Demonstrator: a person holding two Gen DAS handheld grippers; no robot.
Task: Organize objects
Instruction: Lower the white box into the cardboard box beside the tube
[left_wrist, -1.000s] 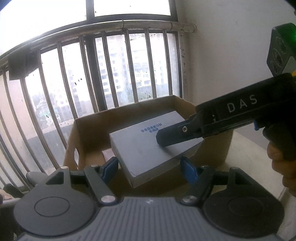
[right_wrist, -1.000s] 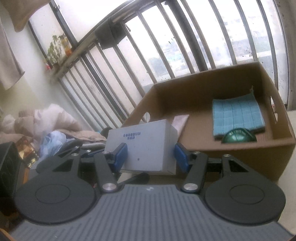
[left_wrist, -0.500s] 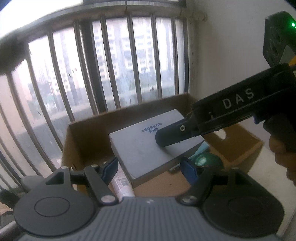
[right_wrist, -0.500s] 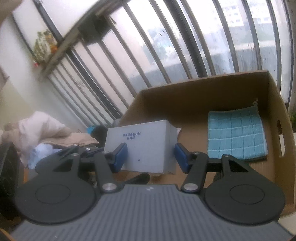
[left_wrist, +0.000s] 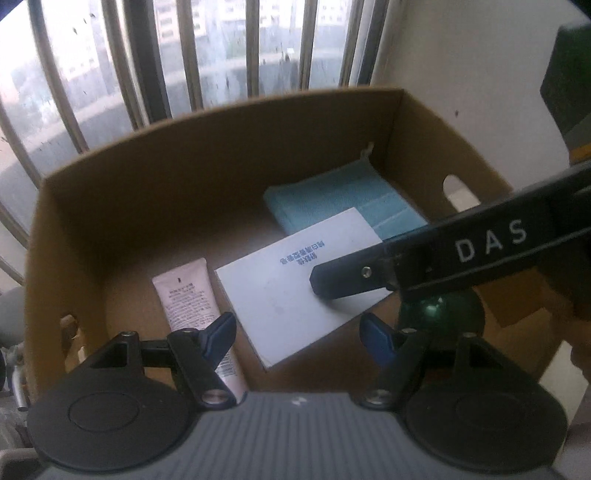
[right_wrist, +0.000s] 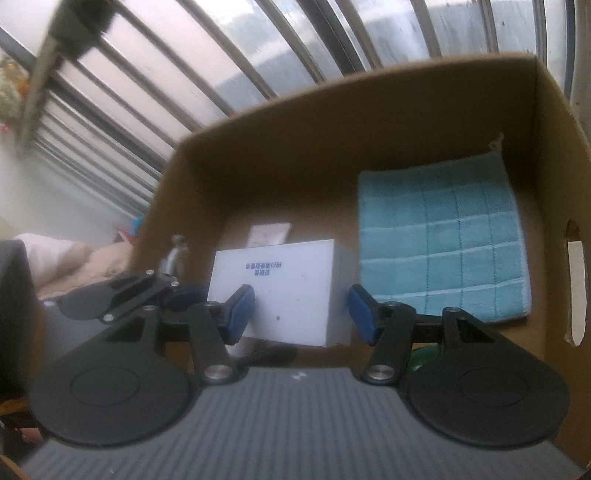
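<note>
You were working in what looked like a home, probably an enclosed balcony. Right behind the cardboard box (left_wrist: 229, 155) stood a barred window (left_wrist: 255, 48) with apartment blocks hazy beyond it. To the box's left lay a heap of bedding or clothes (right_wrist: 70, 266), blurred, and a potted plant (right_wrist: 11, 92) sat farther off along the bars.
</note>
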